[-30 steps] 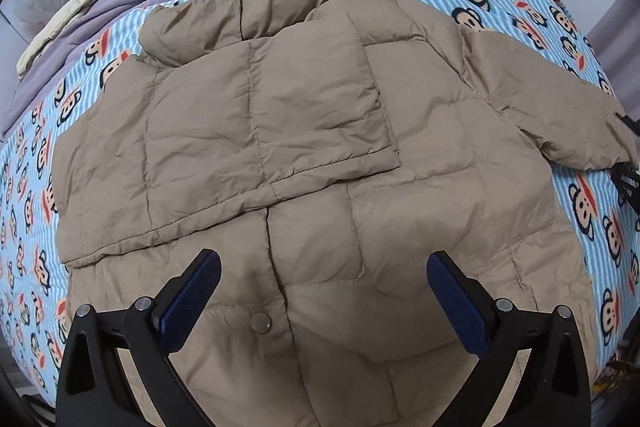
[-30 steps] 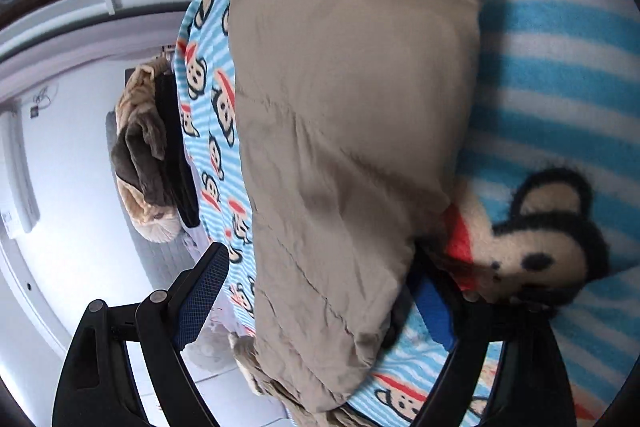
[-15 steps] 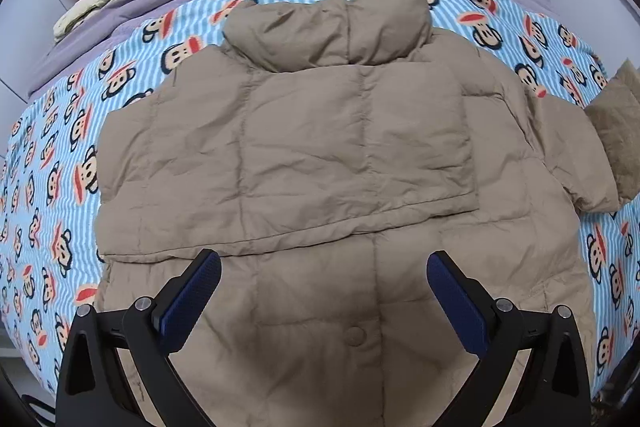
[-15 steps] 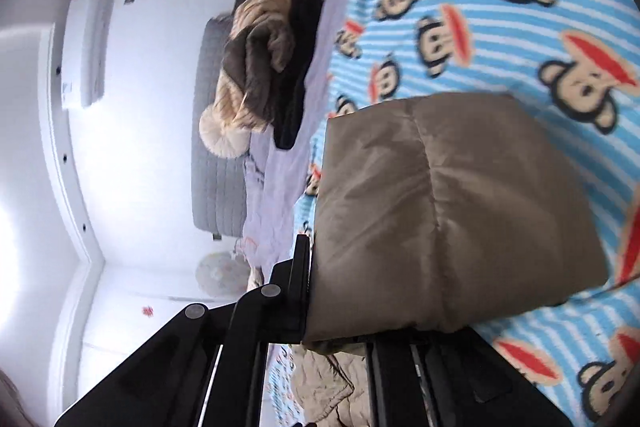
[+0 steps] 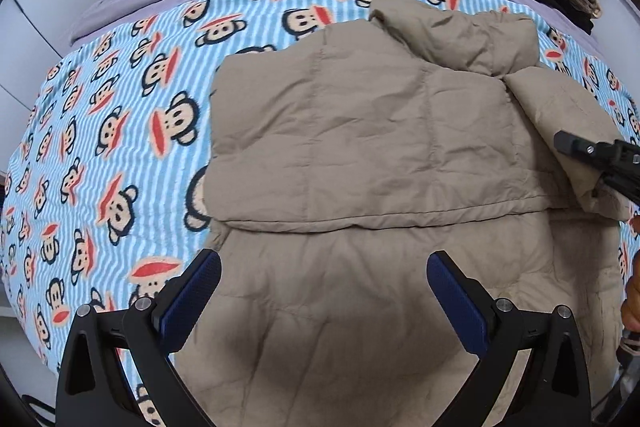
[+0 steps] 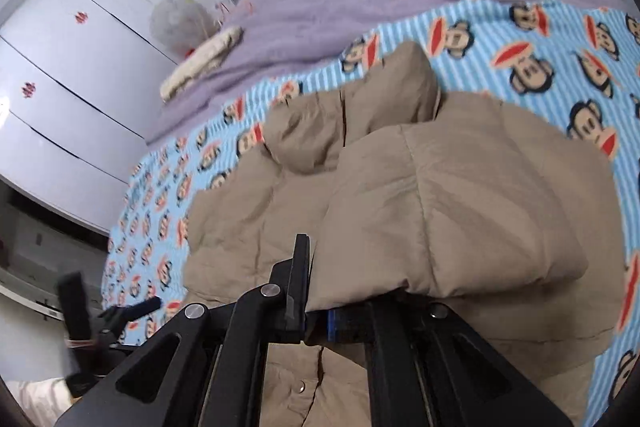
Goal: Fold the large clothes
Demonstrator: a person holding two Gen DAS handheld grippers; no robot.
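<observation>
Jacket [image 5: 360,155]: tan quilted puffer, flat on the bed's monkey-print blanket [image 5: 120,131], collar at the far end, one sleeve already folded across the chest. Soft, light and lofty by the look; the slick shell will likely slip and spring back, so pinch at cuffs, hem or stitched seams, not mid-panel. Left gripper [image 5: 324,291] hovers over the lower front, jaws wide apart, nothing between them, hem below and near. Right gripper [image 6: 316,319] is clamped on the other sleeve [image 6: 460,219], which it holds raised over the jacket's right side.
</observation>
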